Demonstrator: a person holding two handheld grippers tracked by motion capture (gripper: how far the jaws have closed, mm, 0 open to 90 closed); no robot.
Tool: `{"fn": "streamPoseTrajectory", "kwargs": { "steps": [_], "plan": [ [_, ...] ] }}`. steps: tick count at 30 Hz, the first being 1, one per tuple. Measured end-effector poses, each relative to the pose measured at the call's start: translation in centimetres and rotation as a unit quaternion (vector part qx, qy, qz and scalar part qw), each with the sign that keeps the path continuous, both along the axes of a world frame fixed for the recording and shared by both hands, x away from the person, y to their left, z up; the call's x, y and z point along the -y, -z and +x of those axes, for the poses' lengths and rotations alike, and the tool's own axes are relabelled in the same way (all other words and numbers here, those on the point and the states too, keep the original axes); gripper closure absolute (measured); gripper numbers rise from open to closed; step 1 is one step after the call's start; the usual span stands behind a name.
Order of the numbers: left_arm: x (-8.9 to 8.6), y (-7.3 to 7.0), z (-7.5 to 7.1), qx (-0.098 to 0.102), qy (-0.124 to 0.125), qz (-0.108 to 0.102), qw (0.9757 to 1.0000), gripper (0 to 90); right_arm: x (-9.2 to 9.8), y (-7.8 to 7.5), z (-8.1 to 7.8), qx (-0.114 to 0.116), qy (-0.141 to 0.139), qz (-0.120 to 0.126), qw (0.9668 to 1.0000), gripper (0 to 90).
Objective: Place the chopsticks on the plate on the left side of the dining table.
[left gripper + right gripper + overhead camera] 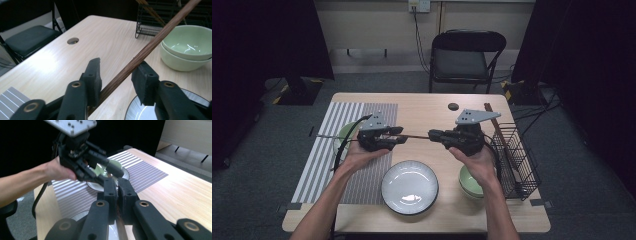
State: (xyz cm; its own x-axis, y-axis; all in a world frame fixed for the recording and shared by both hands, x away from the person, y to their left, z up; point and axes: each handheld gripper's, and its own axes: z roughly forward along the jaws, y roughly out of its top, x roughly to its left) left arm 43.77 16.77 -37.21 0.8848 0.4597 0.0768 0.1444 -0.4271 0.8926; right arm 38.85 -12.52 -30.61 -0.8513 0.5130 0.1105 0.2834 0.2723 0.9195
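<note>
A long brown wooden chopstick [417,135] hangs level above the table between my two grippers, which face each other. My right gripper [432,134] is shut on one end; in the right gripper view its jaws [117,183] stand nearly together with the stick's dark end pinched between them. My left gripper [401,135] is at the other end. In the left gripper view the chopstick [150,47] runs slantwise through the gap between its jaws [118,66], and a clear space shows beside the stick, so the pads do not press on it.
A white plate [409,187] lies at the table's front middle. Two stacked green bowls [468,184] sit under my right hand. A black wire rack [517,160] stands at the right edge. Another green bowl [343,134] rests on the striped mat [324,155]. A chair [464,55] stands behind the table.
</note>
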Motion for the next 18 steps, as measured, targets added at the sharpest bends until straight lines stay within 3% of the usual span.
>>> {"fn": "streamPoseTrajectory", "kwargs": {
  "steps": [9, 18],
  "plan": [
    [1.3, 1.4, -0.3, -0.037, 0.036, -0.006, 0.9986, 72.8, 0.1, -0.9, 1.5, -0.003, 0.013, 0.037, 0.9992, 85.9],
    [2.1, 1.8, -0.9, -0.059, 0.079, -0.024, 0.9948, 79.8, 0.1, -2.0, 2.5, 0.005, 0.028, 0.055, 0.9981, 81.2]
  ]
}}
